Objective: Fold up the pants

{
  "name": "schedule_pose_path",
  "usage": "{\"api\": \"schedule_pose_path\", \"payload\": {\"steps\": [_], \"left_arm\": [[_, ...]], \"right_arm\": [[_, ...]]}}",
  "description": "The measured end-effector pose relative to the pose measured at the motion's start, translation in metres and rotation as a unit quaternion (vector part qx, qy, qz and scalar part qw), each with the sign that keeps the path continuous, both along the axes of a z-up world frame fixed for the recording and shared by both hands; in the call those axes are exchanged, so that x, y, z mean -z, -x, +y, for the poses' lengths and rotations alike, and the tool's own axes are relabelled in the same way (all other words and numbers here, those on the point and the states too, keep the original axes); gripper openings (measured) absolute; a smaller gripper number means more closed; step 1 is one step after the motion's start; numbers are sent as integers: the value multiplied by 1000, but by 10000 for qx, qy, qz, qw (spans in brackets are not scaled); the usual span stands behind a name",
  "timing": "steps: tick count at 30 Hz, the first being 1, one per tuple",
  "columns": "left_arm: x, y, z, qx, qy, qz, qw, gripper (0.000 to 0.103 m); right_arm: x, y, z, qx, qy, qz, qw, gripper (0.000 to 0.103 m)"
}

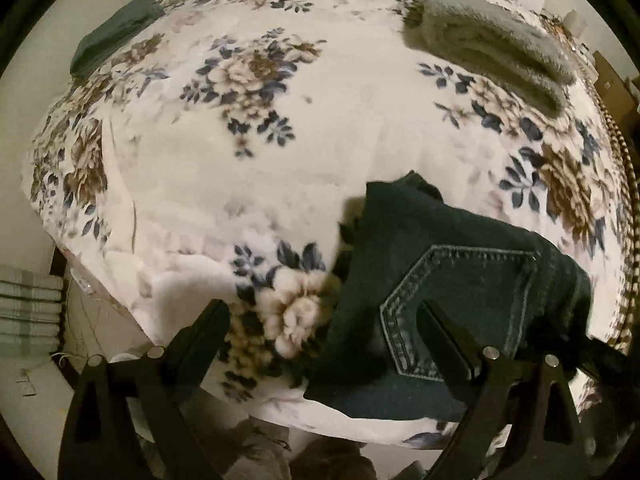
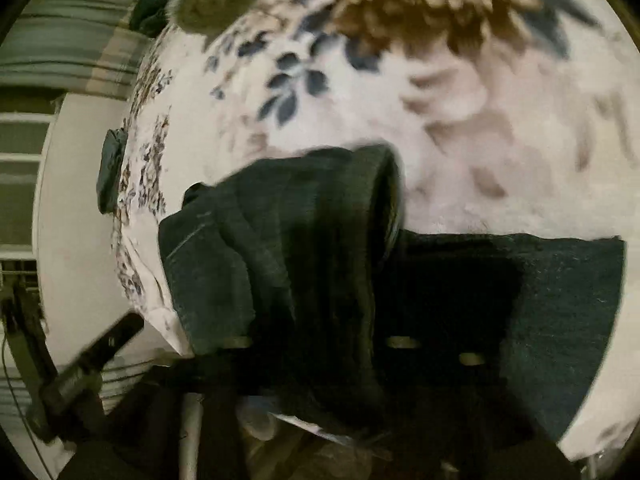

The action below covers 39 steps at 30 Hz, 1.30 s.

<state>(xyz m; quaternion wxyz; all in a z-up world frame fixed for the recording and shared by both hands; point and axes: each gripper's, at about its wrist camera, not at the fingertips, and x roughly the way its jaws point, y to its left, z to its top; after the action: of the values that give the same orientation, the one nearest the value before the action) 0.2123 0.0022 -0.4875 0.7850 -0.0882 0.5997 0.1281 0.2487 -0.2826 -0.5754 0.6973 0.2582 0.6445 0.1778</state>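
Dark denim pants bunched at the near right edge of the bed, right of the left claw.

Left two-finger black gripper (image 1: 324, 322) spread open and holding nothing, right finger over the stitched back pocket (image 1: 460, 304) of the dark blue-green denim pants (image 1: 440, 240), left finger over bare blanket. Right gripper (image 2: 380, 360) buried under dark cloth, so nearer the pants; grip state impossible to tell. Long axis of the bundle hard to judge. Underneath, a white fleece blanket with blue and brown flowers (image 1: 240, 160); farther off, a folded grey towel (image 1: 496, 44) far right, a folded dark green garment (image 1: 116, 36) far left.
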Motion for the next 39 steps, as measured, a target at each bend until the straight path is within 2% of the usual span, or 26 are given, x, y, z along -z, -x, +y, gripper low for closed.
{"api": "schedule_pose_path", "payload": {"steps": [3, 5, 9, 13, 16, 19, 20, 21, 22, 23, 24, 25, 28, 31, 33, 35, 36, 37, 38, 39], "left_arm": [[-4, -2, 1, -2, 124, -77, 9999, 95], [-4, -5, -2, 4, 228, -87, 9997, 95], [4, -12, -21, 70, 512, -75, 9986, 95], [24, -22, -48, 233, 742, 12, 9970, 95], [40, -33, -66, 395, 827, 51, 9958, 95], [64, -47, -79, 645, 591, 249, 9959, 95], [70, -49, -79, 662, 584, 295, 9957, 95], [73, -50, -77, 656, 597, 325, 9955, 95], [75, -51, -75, 636, 648, 348, 9953, 95], [75, -51, -73, 609, 746, 353, 9947, 95], [73, -50, -70, 578, 830, 358, 9942, 95], [72, -48, -69, 559, 883, 368, 9938, 95], [68, -37, -66, 543, 1303, 405, 9892, 95], [70, -23, -67, 549, 1717, 418, 9827, 95], [76, -15, -70, 563, 1725, 492, 9822, 95], [84, -11, -71, 586, 1689, 599, 9821, 95], [86, -10, -70, 590, 1710, 628, 9815, 95], [88, -9, -70, 591, 1723, 638, 9812, 95], [88, -9, -70, 603, 1721, 628, 9812, 95], [88, -9, -71, 626, 1719, 614, 9812, 95]], "right_arm": [[-34, 15, -15, 229, 185, -232, 9993, 12], [-53, 26, -42, 550, 272, -266, 9978, 10], [-71, 51, -99, 1067, 565, -304, 9922, 10], [-58, 74, -153, 1626, 808, -16, 9834, 10], [-44, 84, -172, 1871, 838, 129, 9787, 10], [-30, 86, -175, 1938, 899, 150, 9768, 11], [-22, 82, -176, 1841, 984, 228, 9777, 20], [-14, 79, -179, 1799, 1113, 305, 9769, 44], [-10, 78, -181, 1825, 1141, 373, 9759, 57], [-6, 79, -188, 1938, 1142, 500, 9731, 78], [-6, 81, -192, 2043, 1099, 515, 9714, 92], [-8, 85, -196, 2108, 1095, 510, 9700, 94], [-14, 101, -205, 2291, 1064, 515, 9662, 95], [-8, 121, -200, 2390, 264, 640, 9685, 95], [7, 130, -191, 2451, -285, 838, 9654, 95], [26, 136, -184, 2655, -582, 1144, 9555, 94], [29, 137, -183, 2764, -673, 1135, 9519, 70], [28, 140, -184, 2966, -722, 939, 9476, 56], [21, 141, -183, 3083, -422, 745, 9474, 44], [16, 142, -181, 3070, -228, 649, 9492, 37]]}}
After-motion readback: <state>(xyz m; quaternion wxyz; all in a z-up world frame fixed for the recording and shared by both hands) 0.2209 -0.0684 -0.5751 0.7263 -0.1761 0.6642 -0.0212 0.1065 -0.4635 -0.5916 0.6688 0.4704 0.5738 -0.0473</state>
